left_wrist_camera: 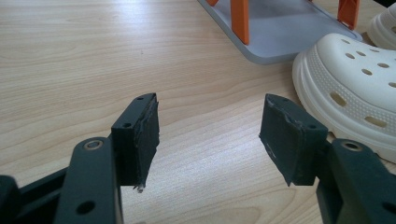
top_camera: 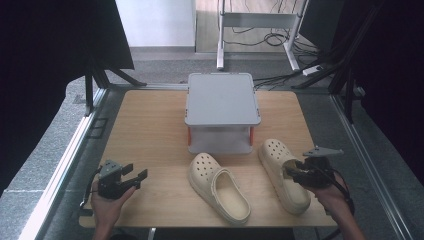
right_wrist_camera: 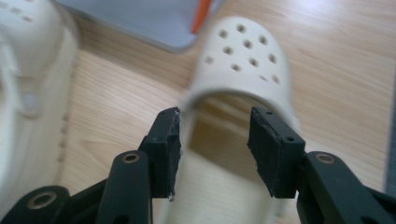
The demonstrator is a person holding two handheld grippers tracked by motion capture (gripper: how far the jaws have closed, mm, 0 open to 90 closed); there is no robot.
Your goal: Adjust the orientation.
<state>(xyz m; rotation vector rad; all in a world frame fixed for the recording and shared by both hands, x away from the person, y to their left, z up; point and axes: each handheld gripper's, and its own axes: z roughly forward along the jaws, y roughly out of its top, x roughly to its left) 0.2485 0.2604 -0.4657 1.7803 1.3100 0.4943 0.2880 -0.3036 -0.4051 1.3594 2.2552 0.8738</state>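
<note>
Two cream clogs lie on the wooden table in front of a grey stand. The left clog [top_camera: 218, 186] points toe-first toward the stand; the left gripper view has it at the right [left_wrist_camera: 355, 88]. My left gripper [top_camera: 136, 171] rests at the table's front left, open and empty [left_wrist_camera: 210, 135], aimed at bare wood. The right clog [top_camera: 280, 165] lies at the front right. My right gripper [top_camera: 291, 171] hovers over its middle, open [right_wrist_camera: 215, 149]. Its jaws stand over the foot opening of that clog [right_wrist_camera: 243, 51], with the left fingertip at the clog's rim and no pad pressing.
The grey two-level stand [top_camera: 222, 100] with orange legs stands at the table's middle back; its lower shelf [left_wrist_camera: 285, 32] is open toward the front. The table's right edge [top_camera: 320, 200] runs close to my right hand. Bare wood spreads around my left gripper.
</note>
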